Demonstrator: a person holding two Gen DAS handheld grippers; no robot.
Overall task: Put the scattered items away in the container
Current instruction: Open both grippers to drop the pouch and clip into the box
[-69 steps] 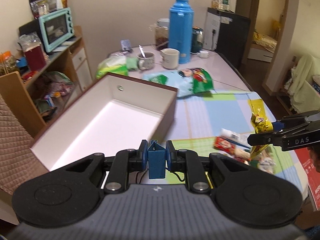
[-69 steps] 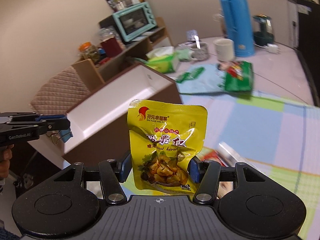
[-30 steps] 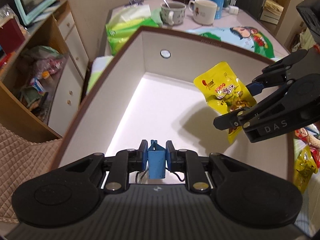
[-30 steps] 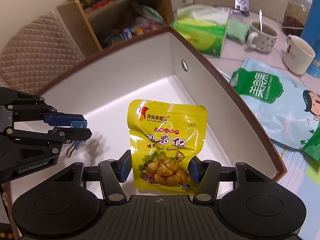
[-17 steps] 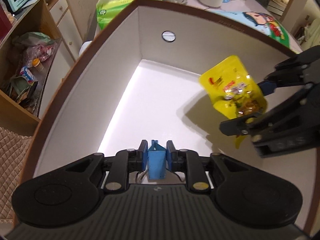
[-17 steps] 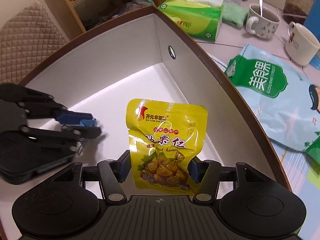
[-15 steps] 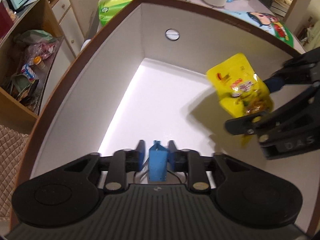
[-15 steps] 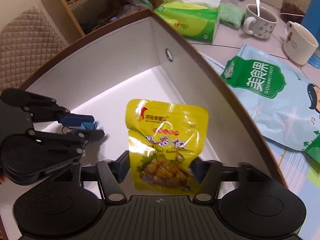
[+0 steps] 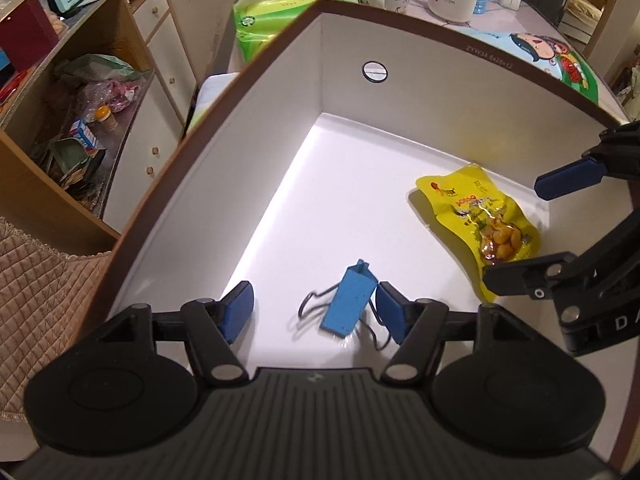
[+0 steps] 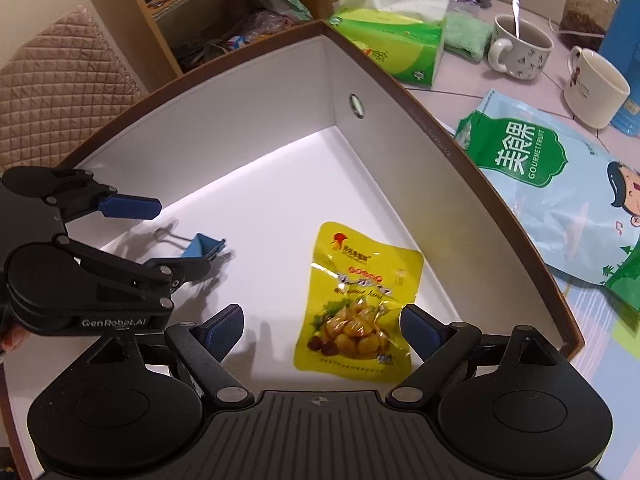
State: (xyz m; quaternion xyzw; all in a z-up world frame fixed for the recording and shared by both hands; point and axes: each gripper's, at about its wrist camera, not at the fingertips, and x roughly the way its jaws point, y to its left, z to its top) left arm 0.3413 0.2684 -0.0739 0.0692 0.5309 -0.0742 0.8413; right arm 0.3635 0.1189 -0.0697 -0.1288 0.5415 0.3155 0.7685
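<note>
The container is a brown-rimmed box with a white inside (image 9: 280, 128) (image 10: 248, 104). On its floor lies a blue binder clip (image 9: 349, 305) (image 10: 202, 247), between the fingers of my left gripper (image 9: 314, 312), which stands open above it. A yellow snack pouch (image 9: 480, 220) (image 10: 360, 300) lies flat on the box floor to the right. My right gripper (image 10: 322, 332) is open just above the pouch's lower end. Each gripper shows in the other's view: the right gripper (image 9: 560, 240) at the right edge, the left gripper (image 10: 132, 236) at the left.
Behind the box stand a green tissue pack (image 10: 392, 48), two mugs (image 10: 516, 48) (image 10: 596, 88) and a large light-blue snack bag (image 10: 552, 184). A wooden shelf unit (image 9: 60, 128) with clutter is to the left, and a quilted chair back (image 10: 52, 80) is near it.
Both grippers have opened inside the box. The binder clip dropped from the left gripper and the yellow pouch from the right; both now lie on the box floor.
</note>
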